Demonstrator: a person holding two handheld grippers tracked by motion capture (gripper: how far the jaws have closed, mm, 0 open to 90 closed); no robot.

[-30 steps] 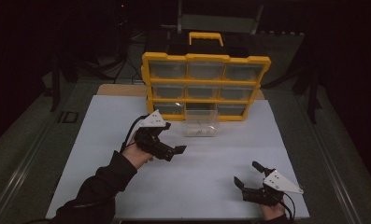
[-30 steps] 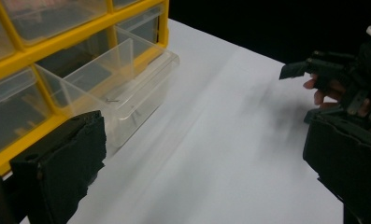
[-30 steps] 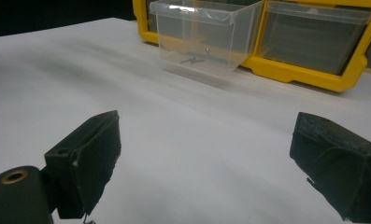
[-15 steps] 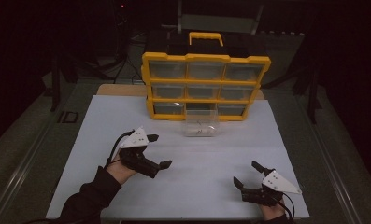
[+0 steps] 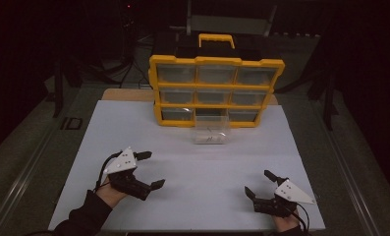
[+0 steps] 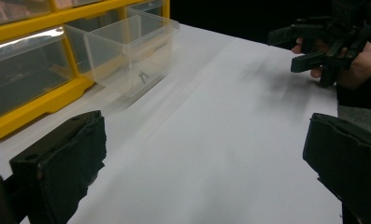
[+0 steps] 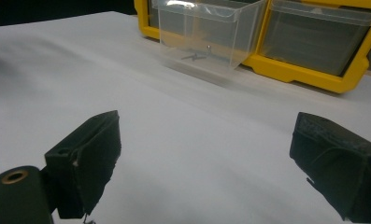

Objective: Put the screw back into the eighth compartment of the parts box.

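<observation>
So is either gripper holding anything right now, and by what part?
Nothing is held: left gripper and right gripper both have open, empty jaws.

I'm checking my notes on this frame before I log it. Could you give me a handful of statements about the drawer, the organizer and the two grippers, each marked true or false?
1. The clear drawer sits pulled out at the foot of the yellow organizer. True.
2. The left gripper is clamped on the drawer. False: its jaws stand open over the white sheet, well short of the drawer.
3. The right gripper is open and holds nothing. True.
4. The drawer is empty. False: a few small dark parts lie on its floor.
5. The organizer lies flat on its back. False: it stands upright, handle on top.
</observation>
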